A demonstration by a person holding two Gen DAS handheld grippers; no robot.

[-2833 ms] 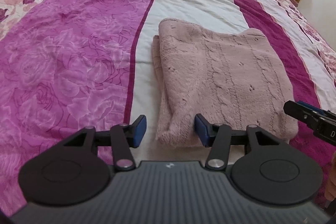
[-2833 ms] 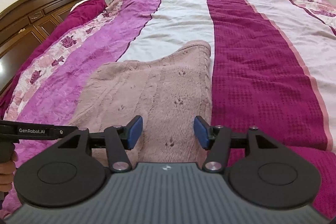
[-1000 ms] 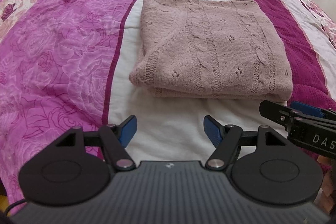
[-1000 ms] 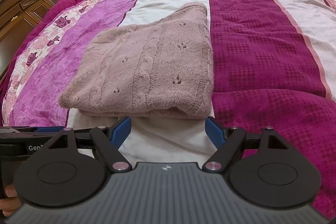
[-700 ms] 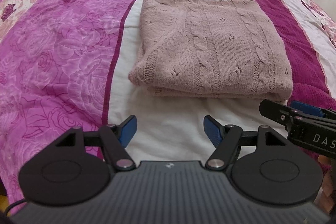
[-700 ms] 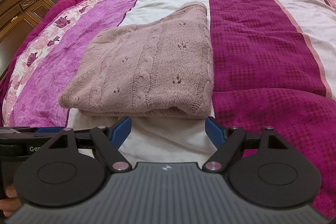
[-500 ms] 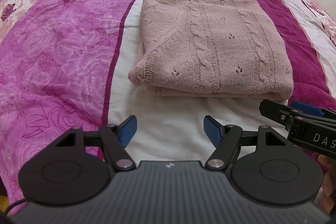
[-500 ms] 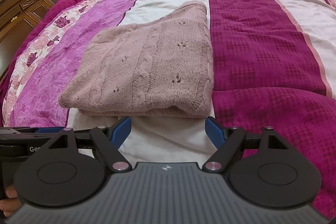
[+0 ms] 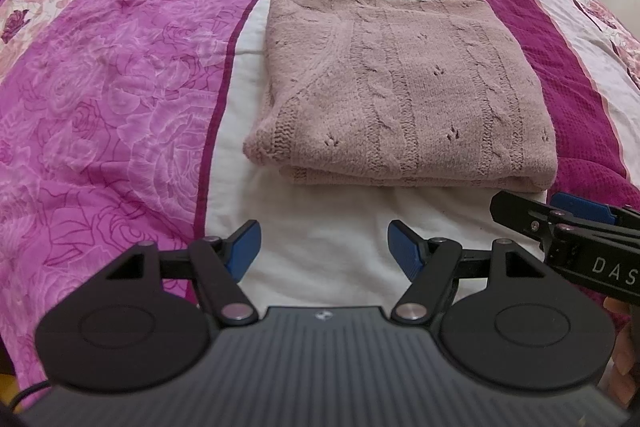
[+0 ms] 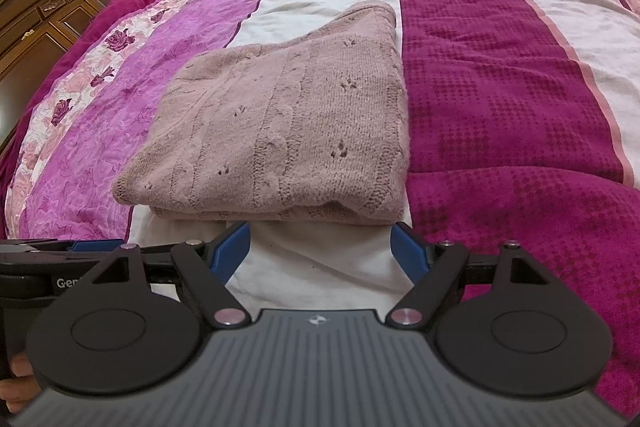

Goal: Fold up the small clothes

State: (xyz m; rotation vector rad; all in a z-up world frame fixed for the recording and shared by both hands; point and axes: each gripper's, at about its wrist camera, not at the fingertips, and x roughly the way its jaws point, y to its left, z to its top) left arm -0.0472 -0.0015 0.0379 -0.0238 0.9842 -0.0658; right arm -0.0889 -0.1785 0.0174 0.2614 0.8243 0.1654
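The dusty-pink cable-knit sweater [image 9: 404, 87] lay folded into a neat, flat, stacked rectangle on the bedspread [image 9: 120, 75], resting mostly on its white stripe, with its layered ribbed edges facing the near end and its right side touching the magenta band.

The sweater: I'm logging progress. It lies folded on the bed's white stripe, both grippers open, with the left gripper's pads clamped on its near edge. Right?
Not quite. In the left wrist view the left gripper is open over bare white bedspread, short of the folded sweater. The right gripper is open too.
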